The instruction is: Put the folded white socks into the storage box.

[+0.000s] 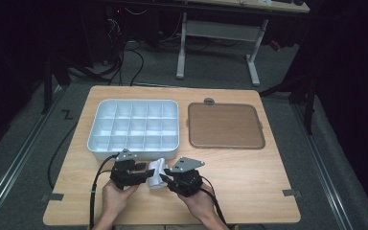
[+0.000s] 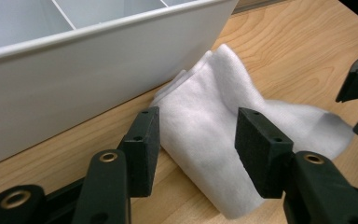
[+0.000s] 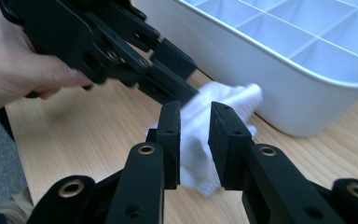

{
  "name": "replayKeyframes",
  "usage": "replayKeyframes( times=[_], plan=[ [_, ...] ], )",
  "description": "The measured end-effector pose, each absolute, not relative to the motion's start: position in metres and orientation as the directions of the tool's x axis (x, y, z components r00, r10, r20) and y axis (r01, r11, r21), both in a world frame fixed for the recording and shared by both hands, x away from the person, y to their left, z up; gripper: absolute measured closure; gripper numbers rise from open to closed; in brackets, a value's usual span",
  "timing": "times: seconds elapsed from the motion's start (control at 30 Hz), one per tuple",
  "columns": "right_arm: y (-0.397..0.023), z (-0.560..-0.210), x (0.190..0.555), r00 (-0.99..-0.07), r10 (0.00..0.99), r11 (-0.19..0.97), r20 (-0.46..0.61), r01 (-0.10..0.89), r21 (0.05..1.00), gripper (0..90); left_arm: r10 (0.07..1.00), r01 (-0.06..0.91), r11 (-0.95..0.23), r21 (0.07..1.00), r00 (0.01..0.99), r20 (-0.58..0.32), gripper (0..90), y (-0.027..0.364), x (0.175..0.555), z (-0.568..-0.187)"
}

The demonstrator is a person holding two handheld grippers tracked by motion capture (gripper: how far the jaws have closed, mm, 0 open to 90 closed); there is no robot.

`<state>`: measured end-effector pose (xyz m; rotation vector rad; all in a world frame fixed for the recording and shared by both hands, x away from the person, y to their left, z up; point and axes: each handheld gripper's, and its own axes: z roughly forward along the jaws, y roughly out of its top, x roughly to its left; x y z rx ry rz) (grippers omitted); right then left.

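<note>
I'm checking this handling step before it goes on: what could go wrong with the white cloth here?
The white cloth lies limp against the divided tray, so a lift may drag its edge along the wall. The left claw stands open astride it, not pinching. The right claw is close to the left one; they could collide.

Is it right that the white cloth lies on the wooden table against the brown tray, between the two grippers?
Not quite: the white cloth lies against the white compartment tray, not the brown tray, which sits apart to the right. The high view shows it. The rest holds: it lies on the wooden table, between the left gripper and right gripper.
</note>
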<state>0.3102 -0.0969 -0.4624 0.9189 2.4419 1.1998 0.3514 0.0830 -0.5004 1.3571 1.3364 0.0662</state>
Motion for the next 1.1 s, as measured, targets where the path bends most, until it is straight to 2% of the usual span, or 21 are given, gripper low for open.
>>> replayKeyframes(
  times=[0.2,0.53,1.1],
  plan=[
    [-0.088,-0.471,0.32,-0.76,0.649,0.479,0.025,0.433,0.764,74.9,0.694,0.626,0.326,0.709,0.351,-0.629,50.5,0.08,0.354,-0.502],
    [-0.1,-0.493,0.329,-0.724,0.688,0.472,0.046,0.494,0.73,74.8,0.724,0.639,0.28,0.717,0.35,-0.595,50.8,0.068,0.357,-0.514],
    [-0.116,-0.517,0.339,-0.703,0.697,0.419,0.141,0.559,0.715,75.5,0.747,0.631,0.247,0.736,0.36,-0.559,51.4,0.061,0.358,-0.524]
  ],
)
